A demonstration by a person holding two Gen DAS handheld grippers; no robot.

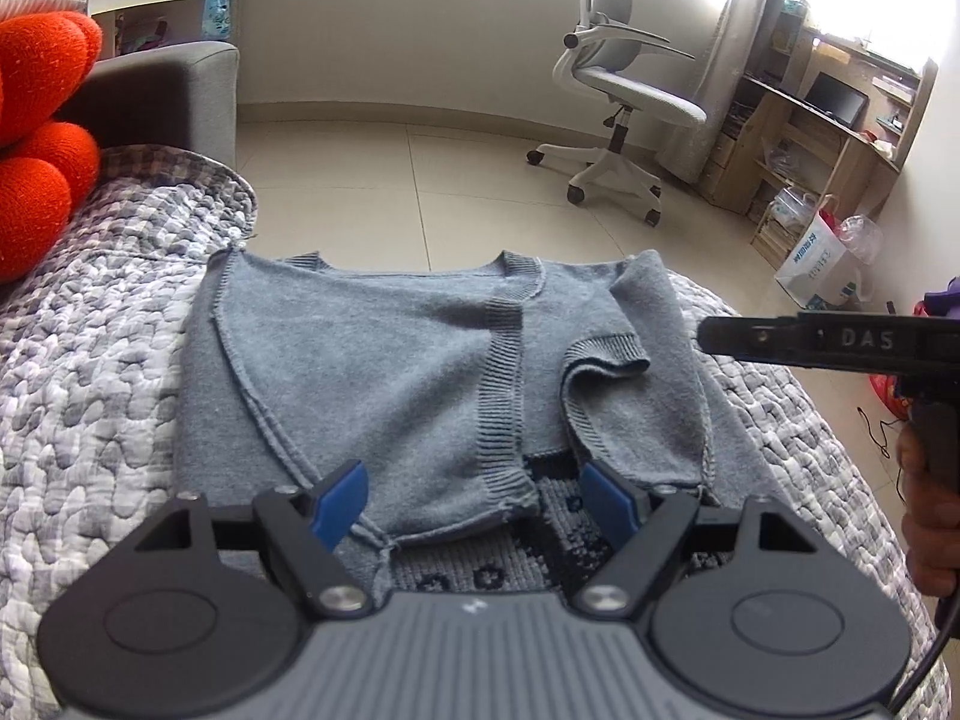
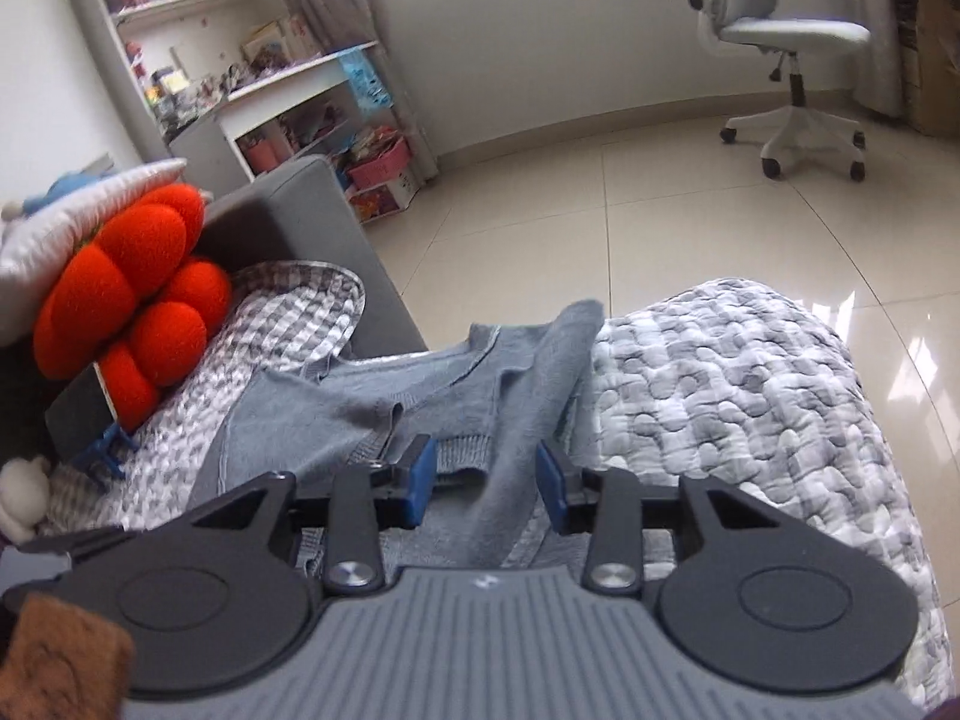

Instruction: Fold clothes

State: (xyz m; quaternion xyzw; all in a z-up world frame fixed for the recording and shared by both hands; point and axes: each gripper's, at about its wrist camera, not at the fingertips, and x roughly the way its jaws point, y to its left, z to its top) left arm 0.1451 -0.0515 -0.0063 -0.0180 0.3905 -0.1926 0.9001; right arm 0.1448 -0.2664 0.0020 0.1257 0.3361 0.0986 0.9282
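A grey knit cardigan [image 1: 372, 372] lies flat on a grey-and-white quilted cover [image 1: 90, 396], neckline away from me, with its right sleeve [image 1: 606, 354] folded inward over the body. My left gripper [image 1: 474, 501] stands open at the near hem, and the hem's corner lies between its blue pads [image 1: 342, 504]. My right gripper [image 1: 711, 336] reaches in from the right, just above the cardigan's right edge. In the right wrist view the right gripper [image 2: 486, 483] is open, and a raised fold of the cardigan [image 2: 522, 420] runs between its fingers without being pinched.
An orange knotted cushion [image 1: 36, 138] and a grey sofa arm [image 1: 180, 90] sit at the left. Past the cover's far edge is tiled floor [image 1: 480, 180] with a white office chair [image 1: 624, 96], a wooden desk [image 1: 828, 138] and a white bag [image 1: 822, 264]. A hand [image 1: 924, 516] holds the right gripper.
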